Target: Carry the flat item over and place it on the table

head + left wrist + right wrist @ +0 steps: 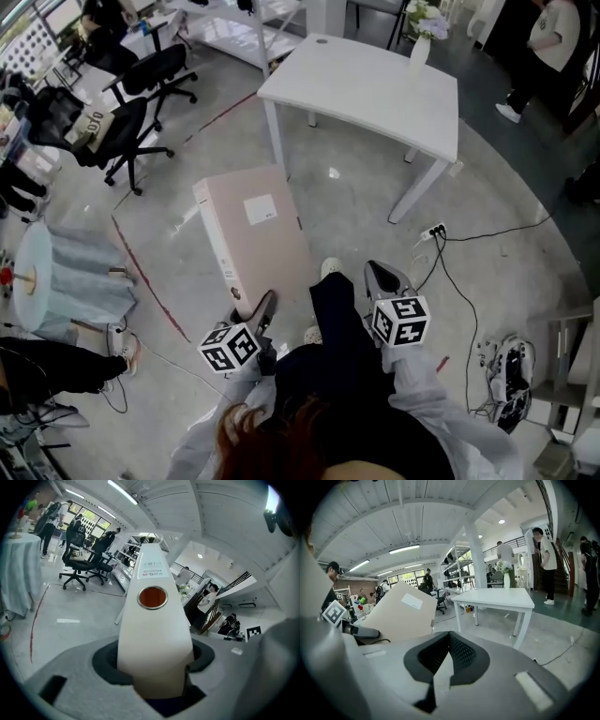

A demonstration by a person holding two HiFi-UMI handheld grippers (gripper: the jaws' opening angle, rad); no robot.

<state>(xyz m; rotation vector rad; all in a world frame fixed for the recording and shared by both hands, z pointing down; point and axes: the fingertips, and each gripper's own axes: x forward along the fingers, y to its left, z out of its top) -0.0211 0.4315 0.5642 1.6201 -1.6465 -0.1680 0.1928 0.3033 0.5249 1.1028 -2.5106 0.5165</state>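
A flat beige binder [255, 234] with a white label hangs tilted above the floor in front of me. My left gripper [266, 307] is shut on its near end. In the left gripper view the binder's spine [153, 634], with a round metal-rimmed hole, fills the space between the jaws. My right gripper [381, 276] is to the right of the binder, apart from it, and its jaws meet with nothing between them [442, 666]. The binder [396, 612] shows at the left of the right gripper view. The white table [375, 89] stands ahead, beyond the binder.
A white vase of flowers [419, 45] stands at the table's far edge. Black office chairs [141, 117] are at the left, a cloth-covered round table [42, 277] nearer left. A power strip and cables [436, 232] lie on the floor at the right. People stand around the room's edges.
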